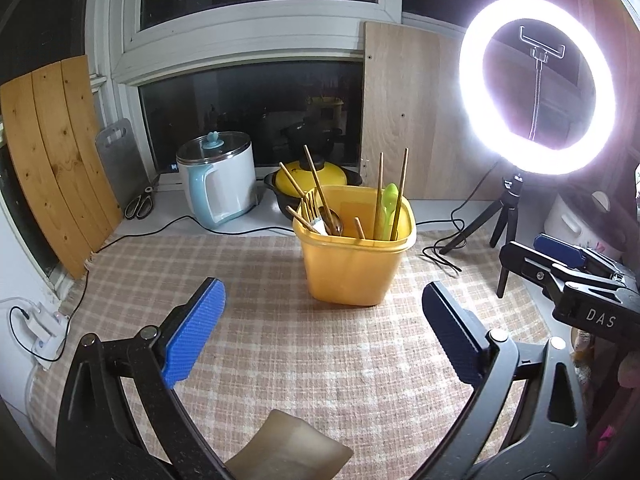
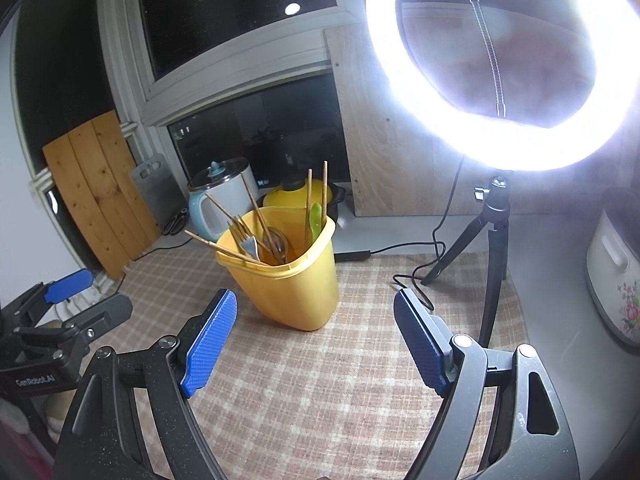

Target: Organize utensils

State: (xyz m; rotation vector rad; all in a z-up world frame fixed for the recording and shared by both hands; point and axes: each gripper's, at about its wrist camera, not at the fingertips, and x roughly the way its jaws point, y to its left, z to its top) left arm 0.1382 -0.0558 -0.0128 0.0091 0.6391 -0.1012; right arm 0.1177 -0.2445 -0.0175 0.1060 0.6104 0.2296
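Closest in, the left gripper hangs over the checked cloth with its jaws wide apart and nothing between them. The right gripper does the same, jaws spread and empty. Both are held back from the work and aimed at it, which reads to me as either squaring up for a reach or standing off from a finished job. Two grippers, no utensil in either.

Just beyond the jaws stands the yellow bin, upright on the cloth in the middle of the tabletop. Every utensil in view is here, standing handle-up and leaning on the rim so it can be pulled out by the top. I make it six wooden chopsticks, though the short stubs make that shaky: two lean left, two stand tall on the right, and two more poke up lower. Add one green spoon, one fork and what looks like one metal spoon tucked behind it. No loose utensil shows on the cloth, so my call is that the sorting is at or near done.

Farther back, parked clear of the working patch, are one electric pot, one yellow-lidded casserole, one pair of scissors and one ring light on its tripod.
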